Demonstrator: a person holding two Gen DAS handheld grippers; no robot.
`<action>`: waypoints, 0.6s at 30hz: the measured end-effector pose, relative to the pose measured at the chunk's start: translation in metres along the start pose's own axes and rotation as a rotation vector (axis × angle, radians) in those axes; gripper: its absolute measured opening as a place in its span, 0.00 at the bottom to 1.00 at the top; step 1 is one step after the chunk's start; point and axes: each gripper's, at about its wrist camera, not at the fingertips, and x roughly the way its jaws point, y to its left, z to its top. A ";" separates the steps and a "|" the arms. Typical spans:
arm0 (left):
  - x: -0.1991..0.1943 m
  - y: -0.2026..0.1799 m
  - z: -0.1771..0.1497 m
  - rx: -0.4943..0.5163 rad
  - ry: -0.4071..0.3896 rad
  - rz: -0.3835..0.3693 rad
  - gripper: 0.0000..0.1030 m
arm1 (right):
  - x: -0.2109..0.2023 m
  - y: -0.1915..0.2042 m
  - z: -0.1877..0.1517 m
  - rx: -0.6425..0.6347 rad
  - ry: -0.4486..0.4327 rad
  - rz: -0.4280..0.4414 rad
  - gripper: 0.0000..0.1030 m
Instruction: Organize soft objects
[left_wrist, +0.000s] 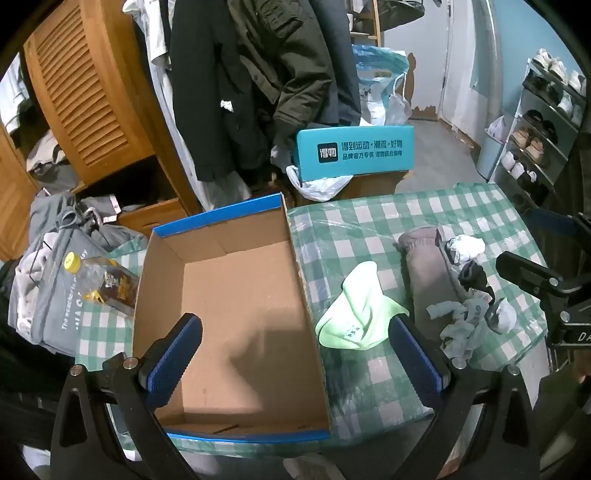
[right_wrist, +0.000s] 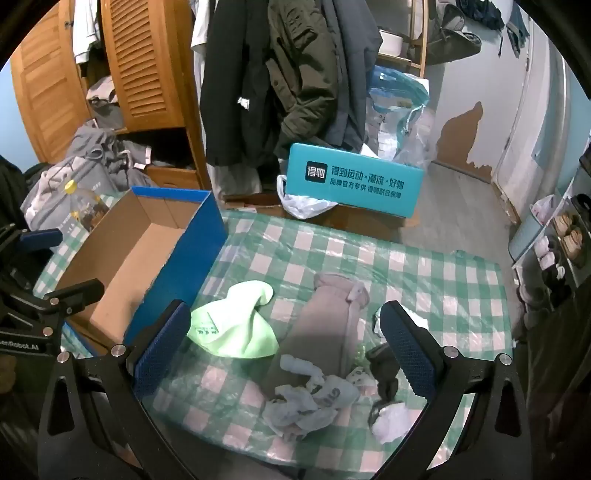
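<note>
I see the green cloth (right_wrist: 236, 325) crumpled on the checked tablecloth (right_wrist: 424, 266), just beside the blue box (left_wrist: 236, 314), its long axis running toward the box's far end. Past it, away from the box, lies a grey roll (right_wrist: 325, 325) and what may be socks (right_wrist: 310, 402). My left gripper (left_wrist: 295, 343) and right gripper (right_wrist: 291, 343) both hang wide, holding nothing.
</note>
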 end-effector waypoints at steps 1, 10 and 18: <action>0.000 0.000 0.000 -0.002 -0.003 -0.001 0.99 | 0.000 0.000 0.000 0.000 -0.001 0.001 0.98; -0.001 -0.001 0.000 -0.004 0.000 -0.005 0.99 | 0.000 -0.002 -0.001 0.001 0.001 0.002 0.98; 0.002 -0.002 -0.001 -0.007 0.002 -0.009 0.99 | 0.000 -0.003 -0.001 0.001 0.004 0.000 0.98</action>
